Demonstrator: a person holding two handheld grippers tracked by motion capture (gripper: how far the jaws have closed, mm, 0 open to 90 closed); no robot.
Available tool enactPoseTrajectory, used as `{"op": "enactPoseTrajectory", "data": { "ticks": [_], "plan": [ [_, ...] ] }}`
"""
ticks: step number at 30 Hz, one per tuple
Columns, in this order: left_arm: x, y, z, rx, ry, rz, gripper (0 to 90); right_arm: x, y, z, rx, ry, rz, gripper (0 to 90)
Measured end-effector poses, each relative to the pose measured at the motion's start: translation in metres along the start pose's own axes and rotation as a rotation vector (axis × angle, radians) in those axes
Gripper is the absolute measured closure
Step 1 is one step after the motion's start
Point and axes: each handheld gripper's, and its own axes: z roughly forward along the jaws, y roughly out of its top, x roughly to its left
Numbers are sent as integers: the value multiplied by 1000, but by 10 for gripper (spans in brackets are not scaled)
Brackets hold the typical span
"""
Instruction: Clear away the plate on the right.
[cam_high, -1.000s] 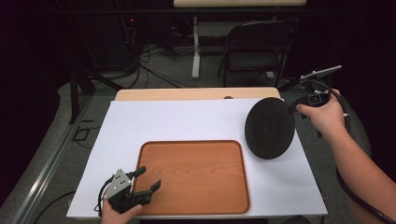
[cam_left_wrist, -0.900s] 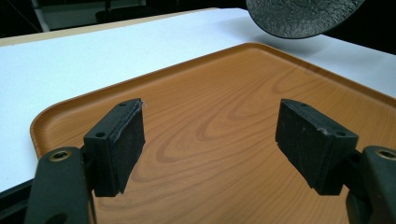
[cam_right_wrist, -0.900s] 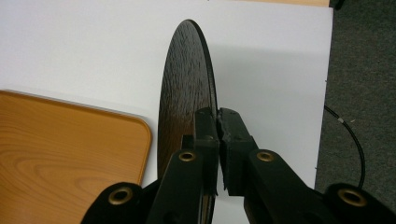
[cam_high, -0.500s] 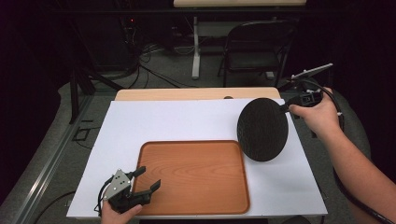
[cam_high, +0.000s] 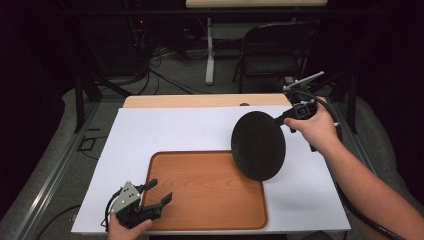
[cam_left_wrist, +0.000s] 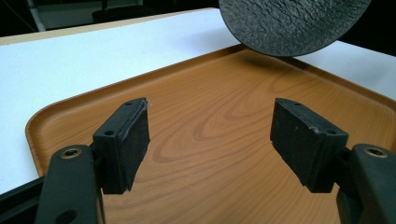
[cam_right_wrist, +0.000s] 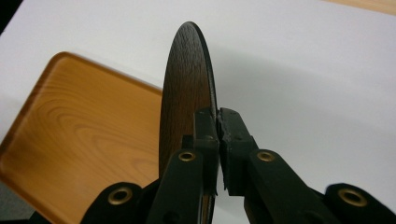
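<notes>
Right hand-held gripper (cam_high: 281, 119) was clamped on the rim of a black round plate (cam_high: 258, 145), held on edge above the wooden tray's (cam_high: 210, 200) far right corner. Left hand-held gripper (cam_high: 159, 193) rested at the tray's near left corner, jaws wide and holding nothing, on the white surface (cam_high: 165, 130).

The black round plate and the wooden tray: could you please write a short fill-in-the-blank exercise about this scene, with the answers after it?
1. The right gripper is shut on the rim of the black round ____.
2. The plate hangs on edge, partly over the wooden ____.
3. The left gripper hovers over the tray with its jaws ____.
4. The tray lies on a ____ board.

Missing words: plate; tray; open; white
</notes>
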Motion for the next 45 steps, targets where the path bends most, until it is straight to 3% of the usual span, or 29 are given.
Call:
{"op": "enactPoseTrajectory", "data": {
  "ticks": [6, 7, 15, 18, 25, 39, 45],
  "plan": [
    [1, 0, -1, -11, -2, -1, 299, 22, 2, 14, 17, 55, -37, 866],
    [1, 0, -1, -13, -5, -2, 302, 33, 2, 20, 21, 75, -59, 866],
    [2, 0, -3, -19, 9, 7, 263, 62, 3, 32, 38, 117, -120, 865],
    [1, 0, -4, -42, 11, 12, 240, 71, 2, 36, 41, 133, -135, 864],
    [0, 0, -3, -41, 45, 28, 188, 84, 1, 46, 54, 152, -152, 864],
    [-1, 0, -2, -28, 28, 29, 195, 108, -11, 69, 85, 225, -187, 861],
    [-1, 0, -1, -26, 27, 23, 198, 116, -14, 80, 86, 275, -165, 861]
  ]
}}
